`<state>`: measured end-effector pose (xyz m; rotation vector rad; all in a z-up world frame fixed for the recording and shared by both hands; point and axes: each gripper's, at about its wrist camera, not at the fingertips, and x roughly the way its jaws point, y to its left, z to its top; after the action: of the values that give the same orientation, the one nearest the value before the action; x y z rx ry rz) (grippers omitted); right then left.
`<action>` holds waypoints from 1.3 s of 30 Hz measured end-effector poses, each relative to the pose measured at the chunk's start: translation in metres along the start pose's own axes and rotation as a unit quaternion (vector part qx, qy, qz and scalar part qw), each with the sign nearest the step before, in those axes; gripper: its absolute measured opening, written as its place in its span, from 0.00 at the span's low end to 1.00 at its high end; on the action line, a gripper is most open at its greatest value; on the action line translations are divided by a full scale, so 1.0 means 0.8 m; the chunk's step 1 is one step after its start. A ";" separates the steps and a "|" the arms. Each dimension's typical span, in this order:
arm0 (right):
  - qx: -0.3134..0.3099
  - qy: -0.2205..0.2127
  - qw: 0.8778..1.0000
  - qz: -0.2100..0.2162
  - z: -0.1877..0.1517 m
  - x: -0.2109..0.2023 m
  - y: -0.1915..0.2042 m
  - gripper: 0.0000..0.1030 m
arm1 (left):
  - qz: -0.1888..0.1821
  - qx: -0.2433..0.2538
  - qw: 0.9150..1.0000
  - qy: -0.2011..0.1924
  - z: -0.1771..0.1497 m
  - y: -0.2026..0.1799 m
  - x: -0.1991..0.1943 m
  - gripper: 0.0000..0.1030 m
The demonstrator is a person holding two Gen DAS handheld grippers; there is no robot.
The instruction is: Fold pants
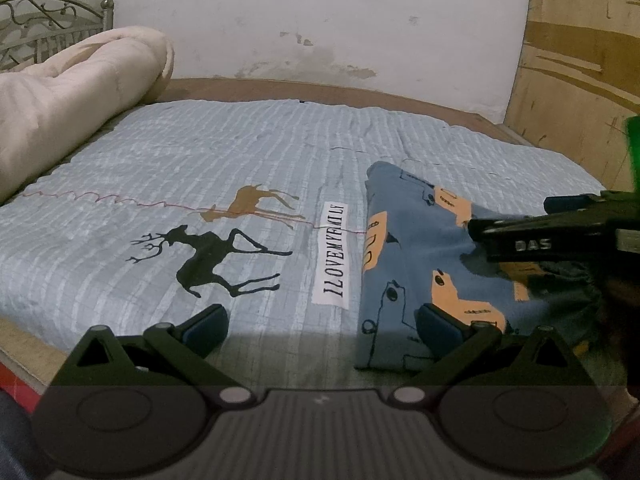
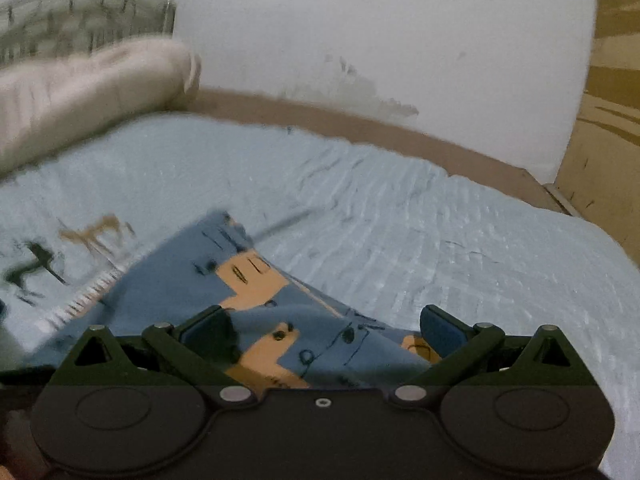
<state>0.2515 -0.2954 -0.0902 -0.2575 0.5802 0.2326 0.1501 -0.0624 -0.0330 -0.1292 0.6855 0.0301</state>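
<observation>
Blue pants (image 1: 416, 256) with orange patches and black line drawings lie folded on the right part of the light blue bedsheet (image 1: 240, 152). My left gripper (image 1: 322, 328) is open low over the sheet. Its right finger (image 1: 438, 326) overlaps the pants' near left corner, and its left finger is over bare sheet. My right gripper (image 1: 508, 220) reaches in from the right over the pants' raised right side. In the blurred right wrist view my right gripper (image 2: 324, 328) is open, and a bunched fold of the pants (image 2: 280, 320) lies between its fingers.
A rolled cream quilt (image 1: 80, 92) lies along the far left below a metal headboard (image 1: 40, 28). The sheet bears deer prints (image 1: 208, 256) and a white text label (image 1: 334, 256). A white wall stands behind, and a wooden board (image 1: 580, 60) on the right.
</observation>
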 end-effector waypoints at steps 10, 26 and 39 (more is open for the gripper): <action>0.045 0.021 0.995 -0.090 -0.028 0.001 -0.066 0.99 | -0.008 -0.001 1.000 0.002 0.003 0.004 0.001 0.99; 0.167 -0.021 0.973 0.159 -0.095 -0.040 -0.135 0.99 | -0.088 0.035 0.995 0.026 0.049 -0.016 0.038 0.99; 0.205 -0.024 0.952 0.228 -0.094 -0.025 -0.148 0.99 | -0.097 0.061 0.992 0.044 0.054 -0.033 0.063 0.99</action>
<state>0.2311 -0.4324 -0.1192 0.2905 0.6205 0.5548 0.2179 -0.0842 -0.0290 -0.0795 0.7588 -0.2042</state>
